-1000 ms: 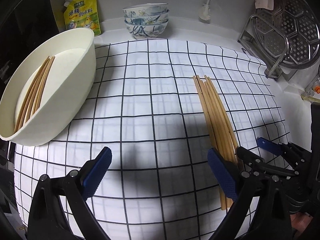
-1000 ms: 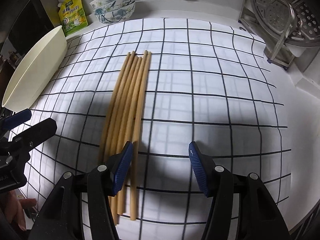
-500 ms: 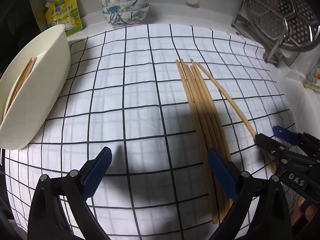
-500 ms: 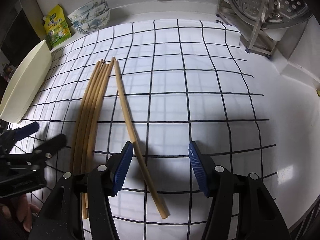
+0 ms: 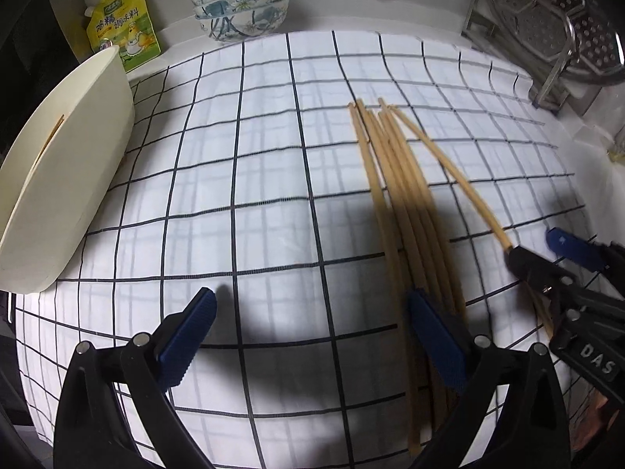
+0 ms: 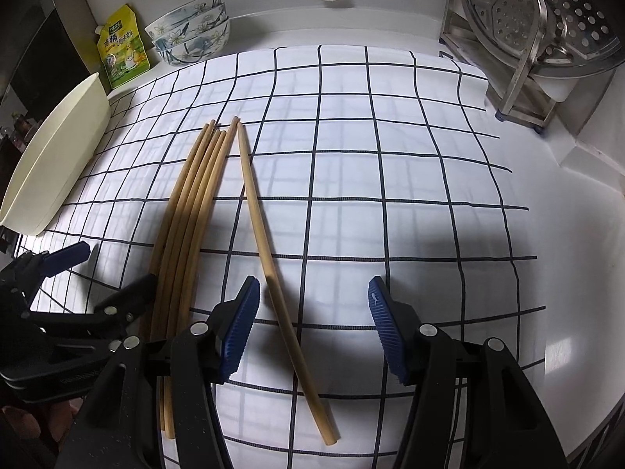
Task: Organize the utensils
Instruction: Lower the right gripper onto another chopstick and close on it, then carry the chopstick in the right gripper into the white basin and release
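The table (image 6: 586, 234) was white and a white cloth with a black grid (image 6: 390, 156) covered most of it; a white wall stood at the far side. At the far left, a yellow-green pouch (image 6: 123, 54) with Chinese characters, too small to read with certainty, leaned on the wall, just beside a stack of flowered bowls (image 6: 191, 35). At the far right stood a steel rack (image 6: 519, 58) that held perforated metal trays. A large cream bowl (image 5: 66, 179) rested on the left edge of the cloth, and a thin wooden stick showed inside it. The bundle of chopsticks (image 6: 191, 211) lay on the middle of the cloth, running from near to far. One single chopstick (image 6: 269, 265) lay apart on the right of the bundle, touching it only close to the far tips. The right tongs (image 6: 312, 324) were released, spread wide over the near part of this single chopstick, without pressing it. The left tongs (image 5: 308, 336) were also released and gripped nothing; their right pad stood over the near part of the bundle. In the left wrist view, the letters "DAS" were readable on the body of the right tongs.
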Motion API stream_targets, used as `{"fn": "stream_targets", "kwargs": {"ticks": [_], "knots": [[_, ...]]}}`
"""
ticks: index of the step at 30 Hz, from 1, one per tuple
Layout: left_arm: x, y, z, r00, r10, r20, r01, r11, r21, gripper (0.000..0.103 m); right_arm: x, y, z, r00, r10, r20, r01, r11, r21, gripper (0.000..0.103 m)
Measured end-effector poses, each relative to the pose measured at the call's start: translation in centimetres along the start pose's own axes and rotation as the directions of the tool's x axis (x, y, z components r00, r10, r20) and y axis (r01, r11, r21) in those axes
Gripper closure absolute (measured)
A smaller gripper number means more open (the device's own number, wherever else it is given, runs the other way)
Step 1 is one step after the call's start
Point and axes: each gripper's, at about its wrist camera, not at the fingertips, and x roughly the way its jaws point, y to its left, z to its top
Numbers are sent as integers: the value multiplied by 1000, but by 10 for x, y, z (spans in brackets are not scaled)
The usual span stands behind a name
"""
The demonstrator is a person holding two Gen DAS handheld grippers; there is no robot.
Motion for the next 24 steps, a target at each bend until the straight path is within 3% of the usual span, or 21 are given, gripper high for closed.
{"fn": "stream_targets", "kwargs": {"ticks": [7, 10, 13, 16, 18, 20, 24], "knots": [[0, 16, 1, 1000, 19, 2, -19, 999, -48, 6, 4, 4, 1, 1000, -14, 1, 14, 999, -37, 47], [1, 17, 6, 1000, 12, 9, -12, 999, -51, 11, 8, 10, 4, 999, -36, 11, 37, 997, -71, 47], [2, 15, 12, 1000, -9, 20, 10, 999, -45, 25, 11, 17, 9, 999, -29, 24, 31, 995, -96, 50], [-2, 9, 14, 999, -27, 33, 28, 1000, -13, 48, 10, 26, 11, 1000, -9, 23, 12, 992, -129, 72], [-4, 6, 15, 999, -42, 33, 41, 999, 7, 74, 10, 32, 12, 1000, 8, 14, -6, 989, -146, 93], [-5, 6, 16, 998, -64, 22, 64, 998, 13, 95, 10, 31, 14, 999, 32, 1, -31, 991, -129, 96], [-6, 13, 19, 994, -109, -7, 109, 994, -2, 96, 8, 22, 16, 995, 94, -20, -95, 995, -35, 97]]}}
